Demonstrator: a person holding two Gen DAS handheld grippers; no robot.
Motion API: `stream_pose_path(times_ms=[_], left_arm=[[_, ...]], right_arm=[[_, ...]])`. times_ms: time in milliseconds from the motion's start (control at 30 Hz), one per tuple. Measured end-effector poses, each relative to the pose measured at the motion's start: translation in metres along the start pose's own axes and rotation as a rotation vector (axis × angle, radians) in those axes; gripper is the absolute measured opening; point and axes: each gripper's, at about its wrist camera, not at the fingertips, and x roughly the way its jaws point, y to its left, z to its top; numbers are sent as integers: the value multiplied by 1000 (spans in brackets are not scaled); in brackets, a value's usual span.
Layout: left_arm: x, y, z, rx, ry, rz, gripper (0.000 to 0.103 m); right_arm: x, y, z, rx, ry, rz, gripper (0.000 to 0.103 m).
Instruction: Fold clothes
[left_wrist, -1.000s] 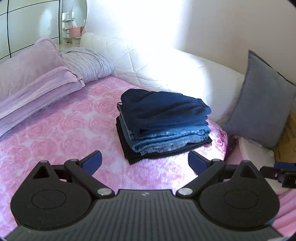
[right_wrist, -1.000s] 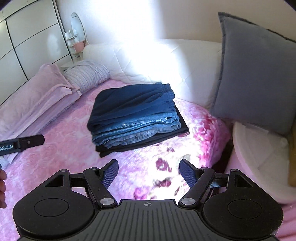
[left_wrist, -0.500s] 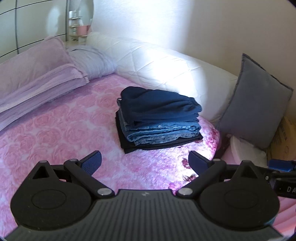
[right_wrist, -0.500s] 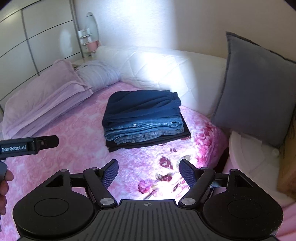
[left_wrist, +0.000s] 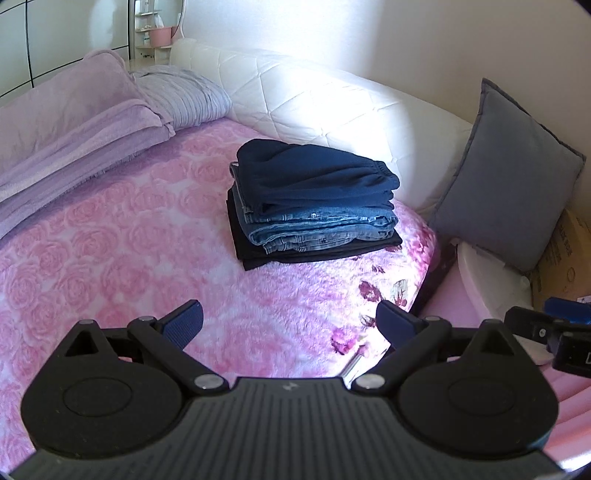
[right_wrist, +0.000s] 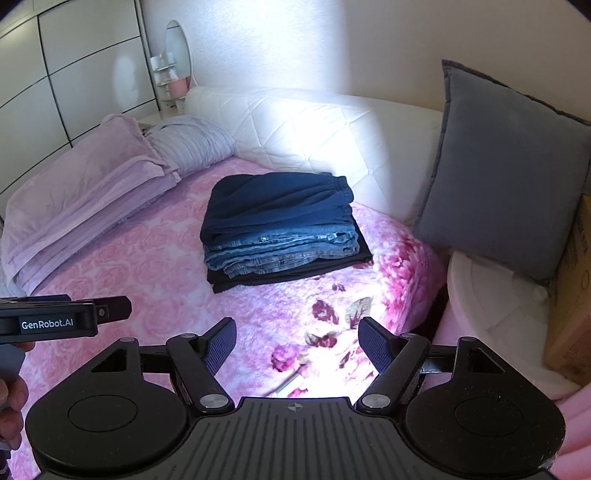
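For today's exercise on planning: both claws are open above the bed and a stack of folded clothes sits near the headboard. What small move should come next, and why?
Probably draw both claws back and look for another garment. The left claw and right claw are open and empty, apart from the stack of folded clothes, which lies neat on the pink bedspread. No unfolded garment shows in either view.
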Motion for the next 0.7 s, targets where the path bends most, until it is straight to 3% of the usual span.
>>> stream_pose_path(times_ms=[700], left_arm=[[-10,16,-2,50,-46,28,99]], right_arm=[[-1,34,-4,-26,7,-42,76]])
